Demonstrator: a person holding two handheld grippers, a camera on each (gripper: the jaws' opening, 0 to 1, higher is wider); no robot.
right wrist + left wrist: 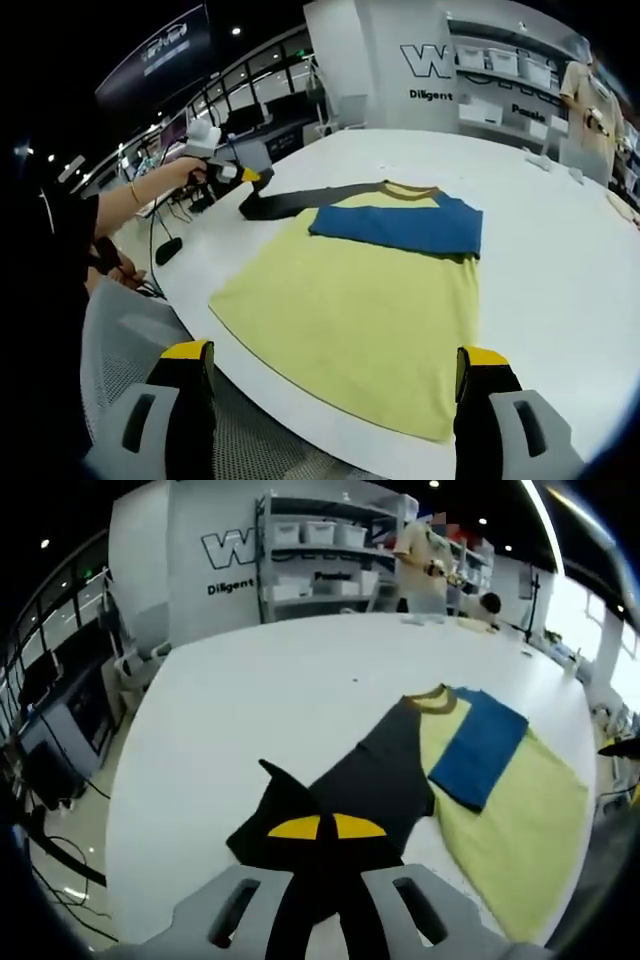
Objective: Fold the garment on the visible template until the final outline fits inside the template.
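A yellow T-shirt (350, 290) lies flat on the white table (560, 260). Its blue sleeve (400, 225) is folded across the chest below the brown collar (410, 188). The black sleeve (300, 200) stretches out to the side, and its end is pinched in my left gripper (240, 180), held by a hand. In the left gripper view my left gripper (325, 827) is shut on the black sleeve (370, 770), with the yellow body (520, 810) and blue sleeve (480, 745) beyond. My right gripper (333, 355) hangs open above the shirt's hem, holding nothing.
A grey mesh chair (130, 340) stands at the table's near edge by the right gripper. Shelves with white bins (320, 540) and a person (425, 565) are past the far end. Small items (420, 620) lie at the far table edge.
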